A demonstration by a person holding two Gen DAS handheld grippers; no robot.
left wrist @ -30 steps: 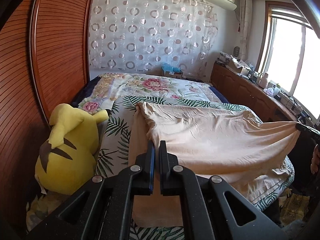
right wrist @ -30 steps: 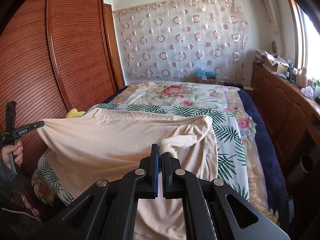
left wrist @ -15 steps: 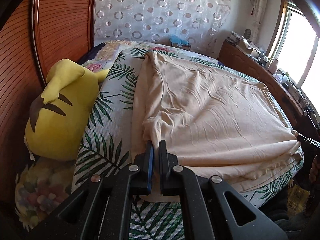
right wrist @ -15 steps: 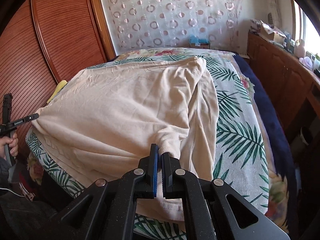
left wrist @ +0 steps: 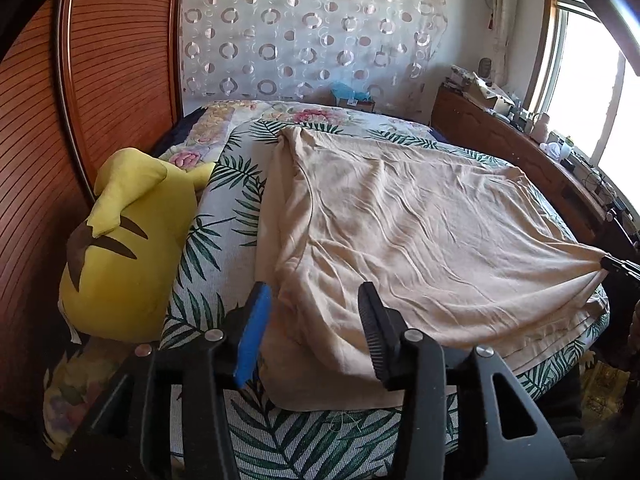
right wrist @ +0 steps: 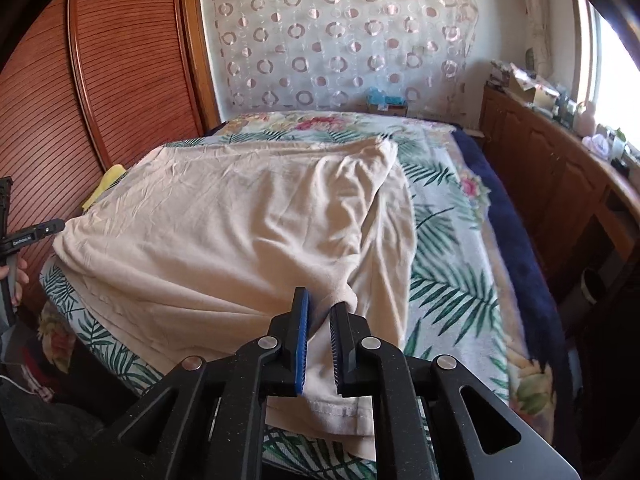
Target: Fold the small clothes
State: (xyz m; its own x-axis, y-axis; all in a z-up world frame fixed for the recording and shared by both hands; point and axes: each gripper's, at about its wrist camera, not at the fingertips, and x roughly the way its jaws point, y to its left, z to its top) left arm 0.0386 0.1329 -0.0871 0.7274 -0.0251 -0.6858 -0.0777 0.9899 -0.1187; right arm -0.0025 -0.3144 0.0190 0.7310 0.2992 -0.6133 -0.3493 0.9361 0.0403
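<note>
Beige garment (left wrist: 420, 220) spread flat on leaf-print bedspread (left wrist: 224, 240). Left gripper (left wrist: 314, 312) wide apart, fabric released. Right gripper (right wrist: 318, 312) partly parted around a garment fold.

- The bed (left wrist: 224, 216) fills the room from the wardrobe side to the window side, spread with a white cover printed with green palm fronds — pink flowers further up toward the curtain.
- A beige garment (left wrist: 400, 232) lies folded over on the cover, wrinkled, its near edge at the foot of the bed.
- A yellow plush toy (left wrist: 124, 248) rests at the bed's left edge, just beside the garment but apart from it.
- A dark blue blanket (right wrist: 516, 216) shows along the bed's right edge.
</note>
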